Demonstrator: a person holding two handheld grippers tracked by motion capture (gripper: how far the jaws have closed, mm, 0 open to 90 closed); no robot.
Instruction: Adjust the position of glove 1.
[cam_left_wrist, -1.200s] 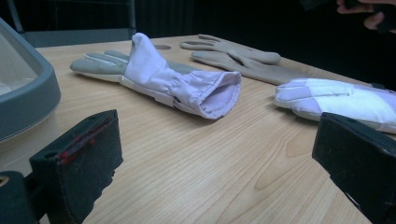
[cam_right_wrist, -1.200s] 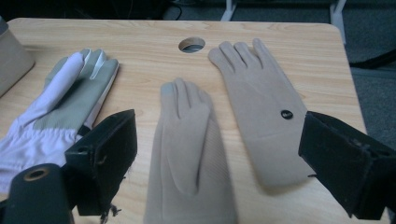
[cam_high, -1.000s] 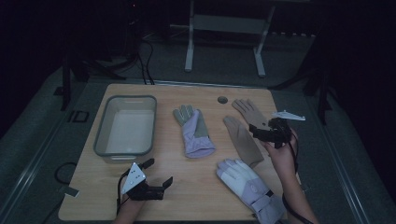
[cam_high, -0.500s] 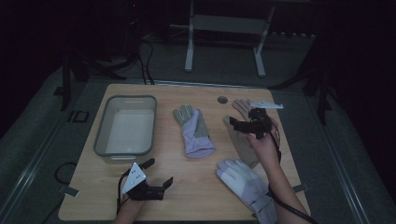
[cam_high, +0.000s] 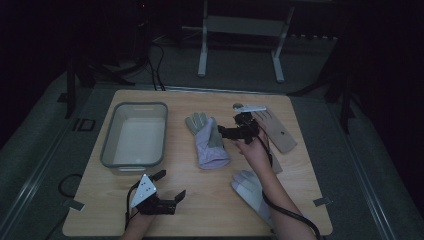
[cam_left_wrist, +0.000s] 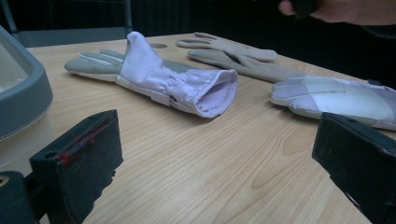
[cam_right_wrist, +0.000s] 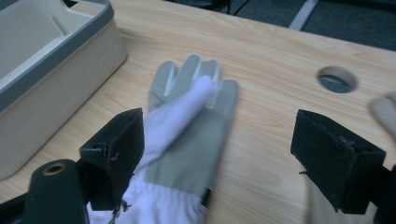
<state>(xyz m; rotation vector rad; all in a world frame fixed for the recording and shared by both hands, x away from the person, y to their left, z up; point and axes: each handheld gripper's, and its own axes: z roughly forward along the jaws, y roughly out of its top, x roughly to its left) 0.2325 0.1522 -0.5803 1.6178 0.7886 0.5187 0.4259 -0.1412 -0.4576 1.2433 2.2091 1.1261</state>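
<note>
Lilac-and-grey fabric glove (cam_high: 207, 142) lies mid-surface, right of empty grey plastic tub (cam_high: 134, 135); our right tool (cam_high: 235, 131) hovers beside it, jaws wide, nothing gripped. Left tool (cam_high: 167, 192) open, idle near edge. We judge nothing packed yet.

In the right gripper view, the grey-and-lilac glove's (cam_right_wrist: 187, 135) cuff runs off the bottom edge, its folded flap blurred.

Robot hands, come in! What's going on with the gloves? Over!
Right tongs open, over the purple glove, not gripping. Left tongs open, idle at the near edge. Nothing in the way.
</note>
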